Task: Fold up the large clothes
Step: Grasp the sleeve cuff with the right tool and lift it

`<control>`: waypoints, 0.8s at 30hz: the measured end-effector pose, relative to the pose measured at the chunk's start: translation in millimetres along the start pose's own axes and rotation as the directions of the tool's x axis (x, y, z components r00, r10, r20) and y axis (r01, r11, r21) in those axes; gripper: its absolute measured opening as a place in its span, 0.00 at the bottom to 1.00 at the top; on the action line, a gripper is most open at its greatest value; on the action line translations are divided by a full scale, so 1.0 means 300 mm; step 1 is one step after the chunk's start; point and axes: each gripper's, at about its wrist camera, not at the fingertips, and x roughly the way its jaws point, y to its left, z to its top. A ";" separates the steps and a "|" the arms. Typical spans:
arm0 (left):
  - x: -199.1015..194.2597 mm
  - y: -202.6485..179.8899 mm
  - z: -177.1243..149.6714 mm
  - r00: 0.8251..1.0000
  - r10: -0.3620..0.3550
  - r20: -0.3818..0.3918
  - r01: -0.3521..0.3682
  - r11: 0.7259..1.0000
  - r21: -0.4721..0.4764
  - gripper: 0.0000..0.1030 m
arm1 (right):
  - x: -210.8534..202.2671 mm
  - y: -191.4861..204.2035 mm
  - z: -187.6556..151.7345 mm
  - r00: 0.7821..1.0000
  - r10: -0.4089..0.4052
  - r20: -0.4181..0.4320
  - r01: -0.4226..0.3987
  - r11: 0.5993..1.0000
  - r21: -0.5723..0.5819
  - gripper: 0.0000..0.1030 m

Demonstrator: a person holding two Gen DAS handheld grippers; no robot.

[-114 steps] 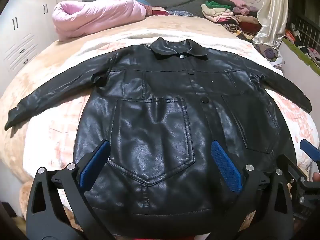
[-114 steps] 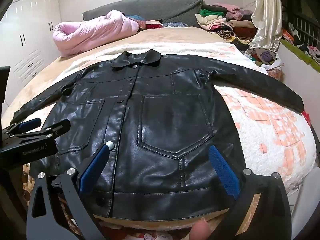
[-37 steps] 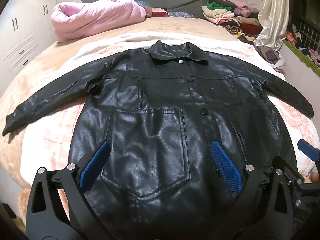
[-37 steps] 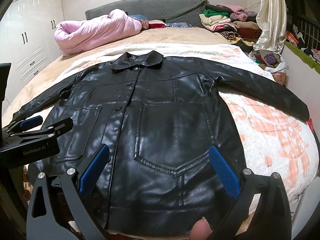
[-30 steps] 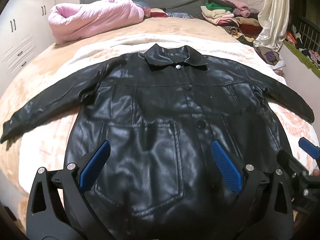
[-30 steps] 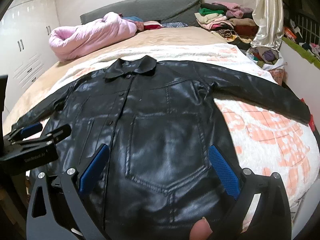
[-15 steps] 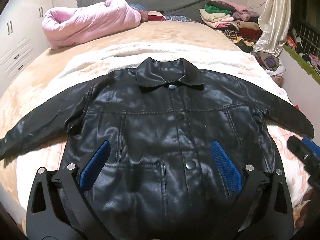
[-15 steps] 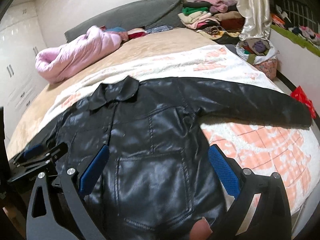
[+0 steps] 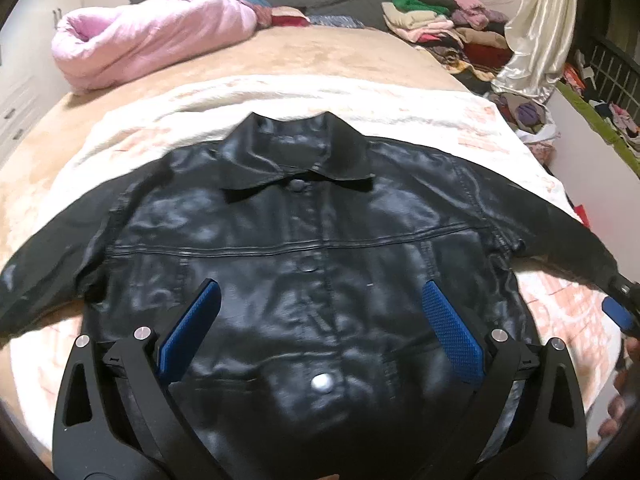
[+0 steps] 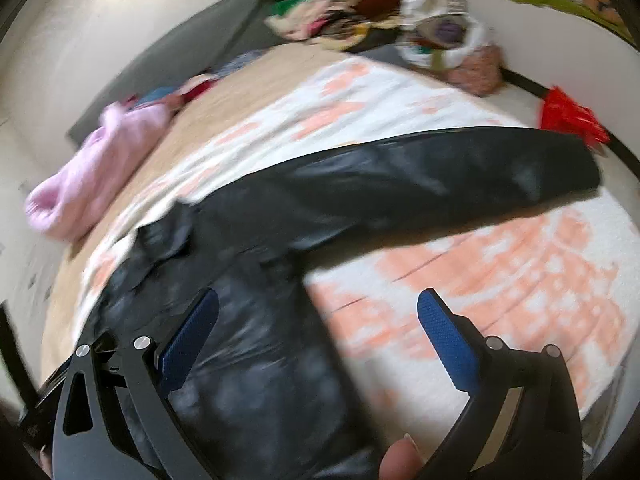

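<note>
Your left gripper [image 9: 318,320] and right gripper [image 10: 318,326] gape wide, holding nothing. Jacket [image 9: 304,248] lies flat on the blanket [image 10: 500,280], sleeves spread.

The left gripper [image 9: 318,330] is held level and forward-facing, its jaws spread wide with nothing between the blue pads [image 9: 190,330]. The right gripper [image 10: 318,340] is likewise held with jaws spread wide and empty, its view tilted and blurred. A fingertip [image 10: 400,458] is seen at the lower edge between its arms. Part of a hand [image 9: 624,376] is seen at the right edge of the left wrist view.
</note>
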 end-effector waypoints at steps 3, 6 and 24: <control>0.038 -0.039 0.019 1.000 0.004 -0.020 -0.003 1.000 0.012 0.92 | 0.035 -0.102 0.048 0.999 -0.051 0.008 0.050 0.994 0.097 0.96; 0.067 -0.070 0.031 0.999 -0.009 -0.037 0.010 1.000 0.016 0.92 | 0.058 -0.206 0.097 0.997 -0.072 0.024 0.066 0.979 0.191 0.96; 0.203 -0.143 0.088 0.996 -0.019 -0.082 0.019 1.000 -0.002 0.92 | 0.250 -0.735 0.224 0.986 -0.162 0.041 0.091 0.730 0.678 0.96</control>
